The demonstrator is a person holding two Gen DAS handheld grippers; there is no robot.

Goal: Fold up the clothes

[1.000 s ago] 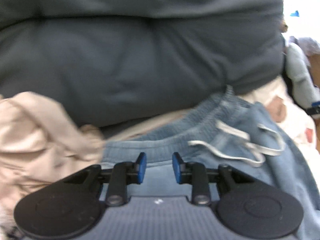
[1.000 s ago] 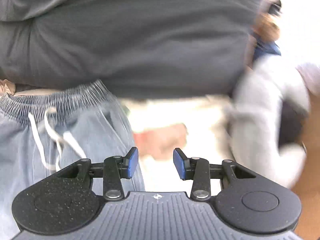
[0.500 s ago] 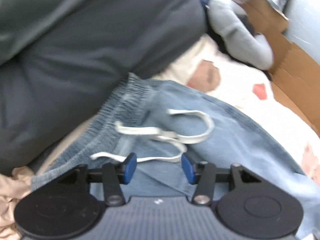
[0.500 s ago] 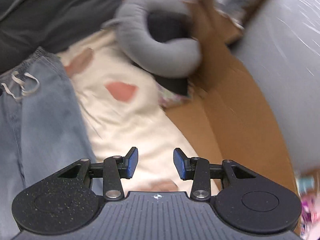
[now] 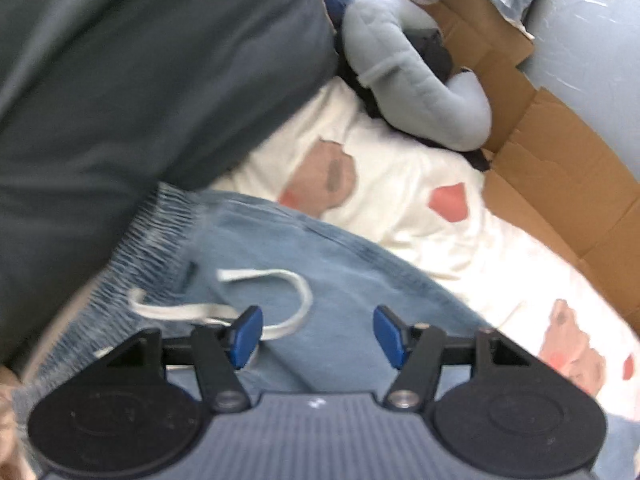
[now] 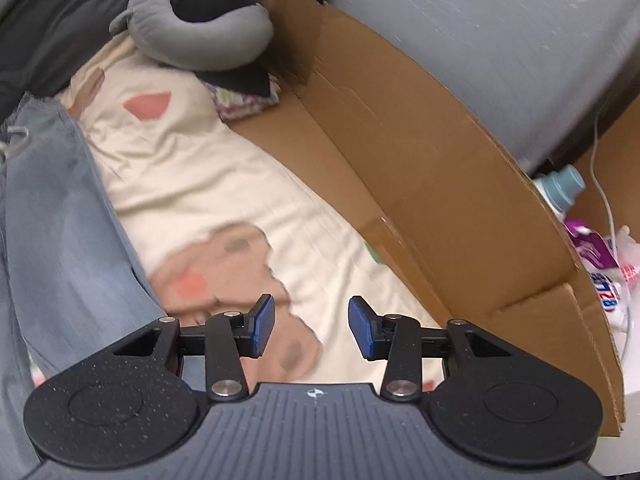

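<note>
Looking down w/ both tools, we see the blue jeans (image 5: 352, 280) spread flat on a cream printed blanket (image 6: 208, 176), waistband tucked against a dark grey cushion (image 5: 140, 92) at the upper left. The jeans' right edge runs diagonally across the left wrist view, w/ bare blanket beyond it, so we have open room on that side up to the cardboard wall (image 6: 420, 152), which hems the blanket in along the right. A grey neck pillow (image 6: 200, 40) sits at the far end, approx. where cushion and cardboard meet. Our left gripper (image 5: 318, 334) hangs tilted steeply down over the jeans near the white drawstring (image 5: 280, 300), jaws opening, nothing pinched between them (the string loop passes just by the left pad). Our right gripper (image 6: 311, 330) points down at the same steep tilt over bare blanket, beside the jeans' edge, jaws apart and empty.
</note>
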